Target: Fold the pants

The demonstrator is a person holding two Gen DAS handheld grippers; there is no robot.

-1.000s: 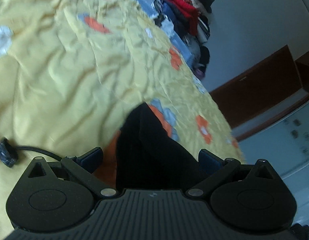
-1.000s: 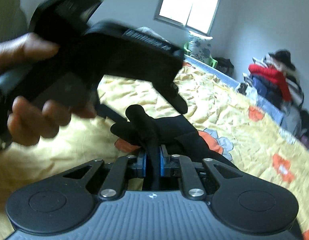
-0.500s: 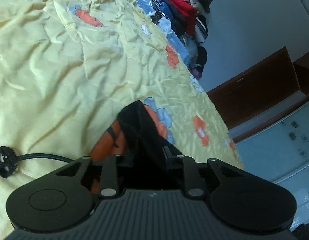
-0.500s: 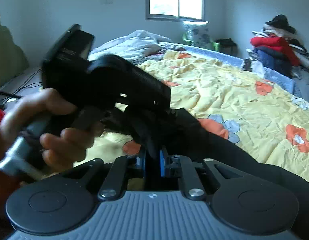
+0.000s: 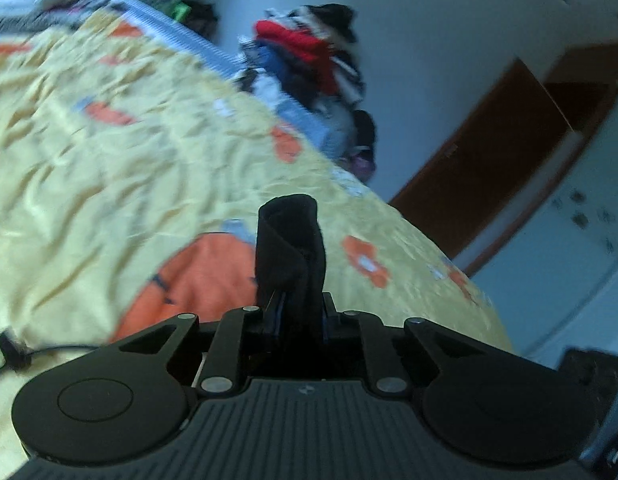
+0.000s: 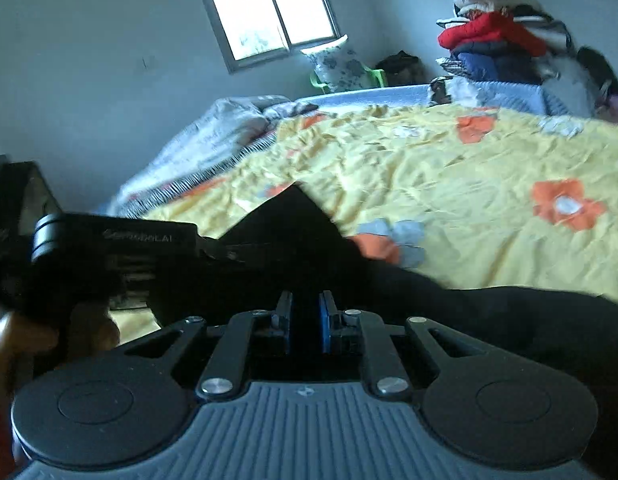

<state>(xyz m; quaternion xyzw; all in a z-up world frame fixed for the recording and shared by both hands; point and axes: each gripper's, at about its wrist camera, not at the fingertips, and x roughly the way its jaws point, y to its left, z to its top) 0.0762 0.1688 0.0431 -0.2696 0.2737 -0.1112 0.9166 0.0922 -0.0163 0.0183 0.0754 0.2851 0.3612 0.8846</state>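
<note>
Lifted since before, pants (image 5: 290, 256) fold stands upright in left gripper (image 5: 301, 312).

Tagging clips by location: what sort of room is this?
Most likely a home bedroom: a bed with a yellow flowered bedspread, a heap of clothes beside it, and a window.

A bed spread with a yellow quilt (image 6: 449, 168) printed with orange flowers fills the room's middle, a rumpled pale blanket (image 6: 213, 136) heaped at its far end. Daylight enters through a two-pane window (image 6: 269, 8) in the grey wall (image 6: 89, 60). A heap of clothes (image 6: 501, 36) rises beyond the bed; a dark brown door (image 5: 497, 152) stands nearby
</note>
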